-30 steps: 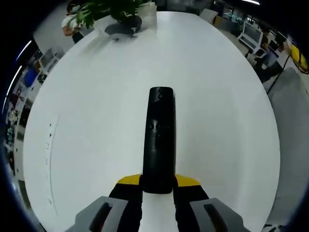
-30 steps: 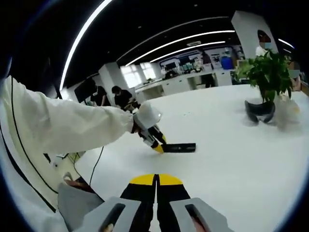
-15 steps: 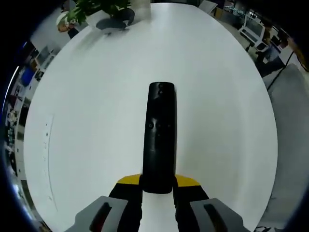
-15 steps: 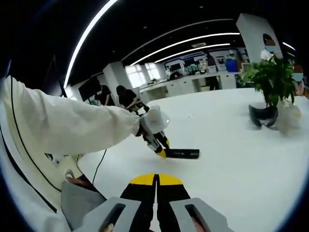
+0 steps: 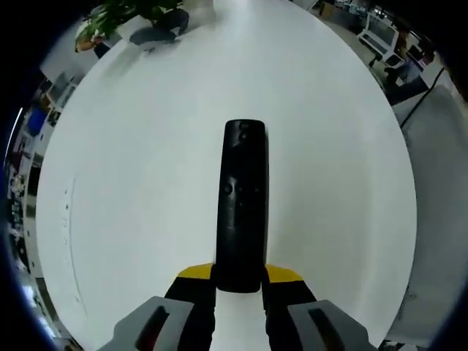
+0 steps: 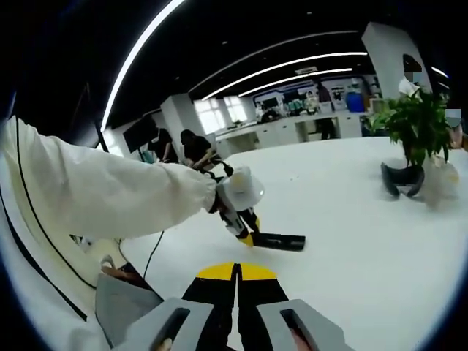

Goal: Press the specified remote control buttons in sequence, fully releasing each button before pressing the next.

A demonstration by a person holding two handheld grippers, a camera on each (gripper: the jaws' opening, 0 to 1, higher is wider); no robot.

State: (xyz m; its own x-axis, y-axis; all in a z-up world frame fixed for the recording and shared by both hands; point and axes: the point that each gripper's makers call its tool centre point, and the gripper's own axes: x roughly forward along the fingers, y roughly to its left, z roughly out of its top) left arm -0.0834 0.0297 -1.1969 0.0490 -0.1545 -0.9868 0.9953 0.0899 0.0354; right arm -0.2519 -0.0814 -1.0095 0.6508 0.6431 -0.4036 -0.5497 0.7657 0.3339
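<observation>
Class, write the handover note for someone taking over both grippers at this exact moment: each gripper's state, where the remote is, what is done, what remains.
Left gripper: shut on the near end of the black remote, holding it out over the white table.
Right gripper: jaws shut, holding nothing, well short of the remote.
Done: remote gripped and steadied.
Left: bring the right gripper to the buttons; no press is visible now.

Left gripper [image 6: 247,238] with remote [image 6: 278,241] now tilted steeper toward table [image 6: 351,219], slightly nearer right gripper.
</observation>
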